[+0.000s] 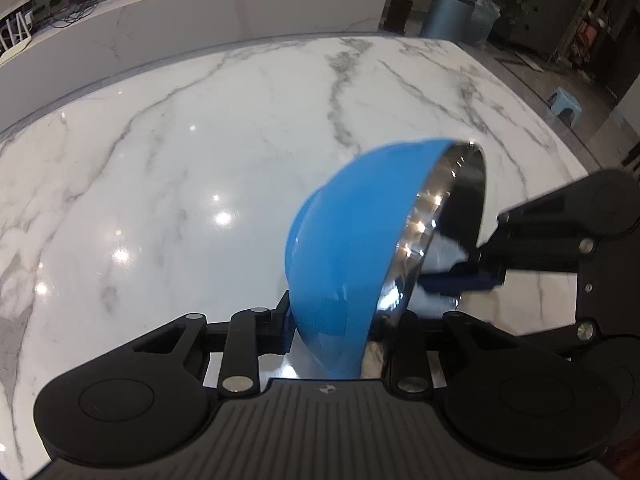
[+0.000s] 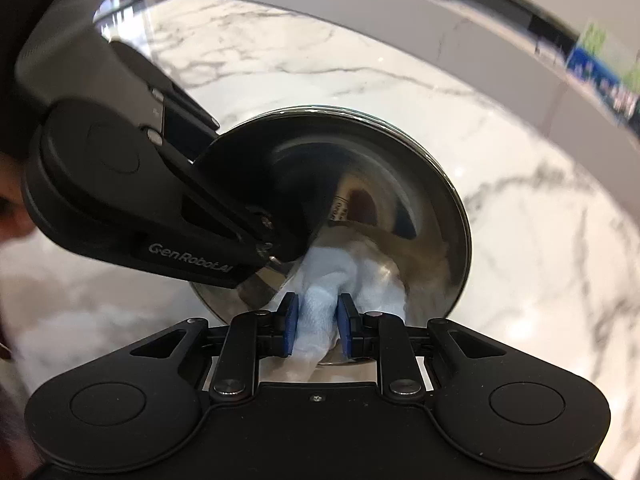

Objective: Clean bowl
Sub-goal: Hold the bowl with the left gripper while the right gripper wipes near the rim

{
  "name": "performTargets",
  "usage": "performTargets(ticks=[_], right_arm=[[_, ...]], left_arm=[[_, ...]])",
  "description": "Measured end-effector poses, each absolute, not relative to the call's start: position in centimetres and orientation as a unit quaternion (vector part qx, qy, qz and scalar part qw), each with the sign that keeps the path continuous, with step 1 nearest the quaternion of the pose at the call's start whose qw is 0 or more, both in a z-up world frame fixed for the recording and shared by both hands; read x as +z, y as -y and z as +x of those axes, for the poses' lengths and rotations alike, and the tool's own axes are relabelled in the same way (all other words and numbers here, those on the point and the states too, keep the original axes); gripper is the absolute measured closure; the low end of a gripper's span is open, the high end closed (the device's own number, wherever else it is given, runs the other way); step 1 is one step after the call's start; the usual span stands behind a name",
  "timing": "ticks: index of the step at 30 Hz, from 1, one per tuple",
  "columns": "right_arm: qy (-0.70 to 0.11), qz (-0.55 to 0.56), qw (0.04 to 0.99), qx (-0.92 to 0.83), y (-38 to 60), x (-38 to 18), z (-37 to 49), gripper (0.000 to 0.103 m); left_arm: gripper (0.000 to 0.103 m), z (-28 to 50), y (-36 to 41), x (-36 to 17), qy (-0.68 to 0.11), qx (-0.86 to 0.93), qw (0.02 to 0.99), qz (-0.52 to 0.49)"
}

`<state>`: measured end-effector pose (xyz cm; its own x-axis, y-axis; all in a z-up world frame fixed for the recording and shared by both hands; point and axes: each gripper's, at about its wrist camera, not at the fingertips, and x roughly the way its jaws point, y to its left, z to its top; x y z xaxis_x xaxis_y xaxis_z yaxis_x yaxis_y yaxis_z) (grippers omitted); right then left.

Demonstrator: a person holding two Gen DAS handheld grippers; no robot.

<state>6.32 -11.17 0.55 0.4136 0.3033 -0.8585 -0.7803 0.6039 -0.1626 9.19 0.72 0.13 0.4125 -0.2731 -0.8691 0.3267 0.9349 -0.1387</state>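
Observation:
A bowl point(image 1: 344, 248), blue outside and shiny steel inside, is held tilted on its side above the marble table point(image 1: 180, 160). My left gripper point(image 1: 340, 332) is shut on the bowl's rim, its fingers mostly hidden by the bowl. In the right wrist view the bowl's steel inside point(image 2: 360, 200) faces me, with the left gripper point(image 2: 276, 248) clamped on its rim at left. My right gripper point(image 2: 318, 328) is shut on a white cloth point(image 2: 340, 276) that presses into the bowl's lower inside. The right gripper point(image 1: 472, 268) shows at the bowl's mouth in the left wrist view.
A white counter point(image 1: 200, 20) runs along the far side of the table, with cables and small items on it. A grey bin point(image 1: 448, 12), plants and a blue stool point(image 1: 566, 104) stand beyond the table's far right corner.

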Motion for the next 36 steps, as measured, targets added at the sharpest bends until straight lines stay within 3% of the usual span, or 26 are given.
performTargets(ticks=[9,15,19,27,36], right_arm=[[-0.376,-0.351,0.796,0.318,11.0,0.0,7.5,0.085],[-0.421,-0.281,0.798,0.325,11.5,-0.2,9.7,0.085],[-0.442,-0.245,0.795,0.335,11.0,-0.4,10.8,0.085],[-0.48,-0.168,0.78,0.365,11.1,-0.9,14.4,0.085],[-0.428,-0.258,0.796,0.34,10.0,-1.4,15.2,0.085]], left_arm=[[0.077,9.3,-0.6,0.0,-0.513,-0.179,0.839,0.027],[0.079,9.3,-0.9,0.2,-0.505,-0.177,0.845,0.01],[0.07,9.2,-0.9,0.0,-0.511,-0.176,0.842,0.003],[0.074,9.2,-1.1,0.0,-0.508,-0.173,0.844,0.004],[0.076,9.3,-0.9,-0.2,-0.517,-0.178,0.837,0.012]])
